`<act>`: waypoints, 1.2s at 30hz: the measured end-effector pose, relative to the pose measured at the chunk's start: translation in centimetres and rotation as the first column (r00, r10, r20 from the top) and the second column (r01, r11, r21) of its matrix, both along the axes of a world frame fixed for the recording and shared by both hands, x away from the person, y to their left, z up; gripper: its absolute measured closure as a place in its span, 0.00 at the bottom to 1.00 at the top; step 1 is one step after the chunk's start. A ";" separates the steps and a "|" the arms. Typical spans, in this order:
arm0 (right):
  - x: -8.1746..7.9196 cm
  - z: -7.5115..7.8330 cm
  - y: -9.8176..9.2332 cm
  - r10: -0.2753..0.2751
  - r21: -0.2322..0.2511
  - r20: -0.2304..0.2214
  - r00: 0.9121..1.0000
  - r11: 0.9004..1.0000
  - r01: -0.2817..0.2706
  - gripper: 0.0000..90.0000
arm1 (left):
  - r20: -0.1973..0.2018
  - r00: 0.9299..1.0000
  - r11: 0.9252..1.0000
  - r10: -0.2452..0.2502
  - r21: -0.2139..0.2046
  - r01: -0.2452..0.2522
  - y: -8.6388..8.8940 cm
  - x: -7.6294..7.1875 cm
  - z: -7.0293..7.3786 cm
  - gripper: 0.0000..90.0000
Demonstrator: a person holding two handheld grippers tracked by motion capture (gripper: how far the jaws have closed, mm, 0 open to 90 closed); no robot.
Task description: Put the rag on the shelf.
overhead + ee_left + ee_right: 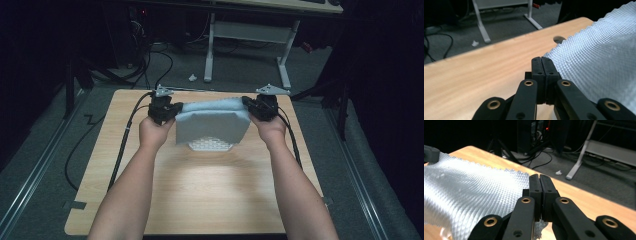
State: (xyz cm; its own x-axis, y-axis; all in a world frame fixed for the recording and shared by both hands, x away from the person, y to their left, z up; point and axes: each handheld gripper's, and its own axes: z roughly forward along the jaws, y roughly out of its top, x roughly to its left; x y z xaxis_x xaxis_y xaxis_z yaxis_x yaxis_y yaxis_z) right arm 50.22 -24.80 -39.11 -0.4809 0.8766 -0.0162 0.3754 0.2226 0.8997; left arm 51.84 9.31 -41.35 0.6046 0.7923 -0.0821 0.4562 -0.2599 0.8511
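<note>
A pale blue waffle-textured cloth [212, 122] hangs stretched between my two grippers above the far part of the wooden table [200, 195]. My left gripper [161, 109] is shut on the cloth's left top corner, and my right gripper [263, 106] is shut on its right top corner. In the left gripper view the jaws [541, 60] are pressed together with the cloth [599, 62] running off to the right. In the right gripper view the closed jaws [539, 178] pinch the cloth [474, 190], which spreads to the left. The cloth's lower edge rests on the table.
Black cables [125, 145] trail from both grippers over the table's sides. Beyond the far edge stands a white desk frame [247, 45] on grey floor, with a scrap of paper [192, 77] near it. A round hole [559, 39] sits in the tabletop near the far corner.
</note>
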 end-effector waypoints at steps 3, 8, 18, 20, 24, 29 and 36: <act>-0.5 -0.7 -0.1 0.015 -0.003 0.000 1.000 1.000 -0.015 1.00 | -0.009 1.000 1.000 -0.017 -0.011 0.017 0.3 -0.7 -0.8 1.00; -1.2 -1.7 -0.2 0.014 0.006 -0.013 1.000 1.000 -0.013 1.00 | -0.017 0.999 0.999 -0.028 -0.028 0.028 0.5 -1.4 -1.6 0.99; -1.8 -3.7 -0.1 0.019 0.012 -0.044 0.999 1.000 -0.019 1.00 | -0.051 0.997 0.998 -0.051 -0.029 0.050 0.3 -1.9 -2.9 0.99; -1.8 -4.2 -0.1 0.021 0.020 -0.046 0.999 1.000 -0.020 1.00 | -0.051 0.997 0.998 -0.059 -0.031 0.057 0.2 -1.9 -3.0 0.99; -1.8 -4.7 0.0 0.030 0.026 -0.057 0.998 0.999 -0.029 1.00 | -0.050 0.996 0.997 -0.072 -0.024 0.071 -0.1 -2.1 -3.2 0.99; -1.8 -5.2 0.3 0.034 0.023 -0.061 0.998 0.999 -0.032 1.00 | -0.069 0.995 0.997 -0.068 -0.035 0.066 0.2 -2.2 -3.9 0.99; -2.0 -6.1 0.3 0.030 0.007 -0.076 0.997 1.000 -0.029 1.00 | -0.094 0.993 0.997 -0.064 -0.050 0.060 0.6 -2.1 -5.1 0.99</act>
State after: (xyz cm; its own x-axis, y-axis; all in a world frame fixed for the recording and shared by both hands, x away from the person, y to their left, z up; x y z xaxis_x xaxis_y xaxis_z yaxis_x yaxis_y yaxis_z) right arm 48.24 -24.46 -45.25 -0.5063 0.8620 0.0263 0.4361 0.2296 0.8701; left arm 49.78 9.87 -46.48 0.6399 0.7475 -0.1782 0.5204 -0.2510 0.8162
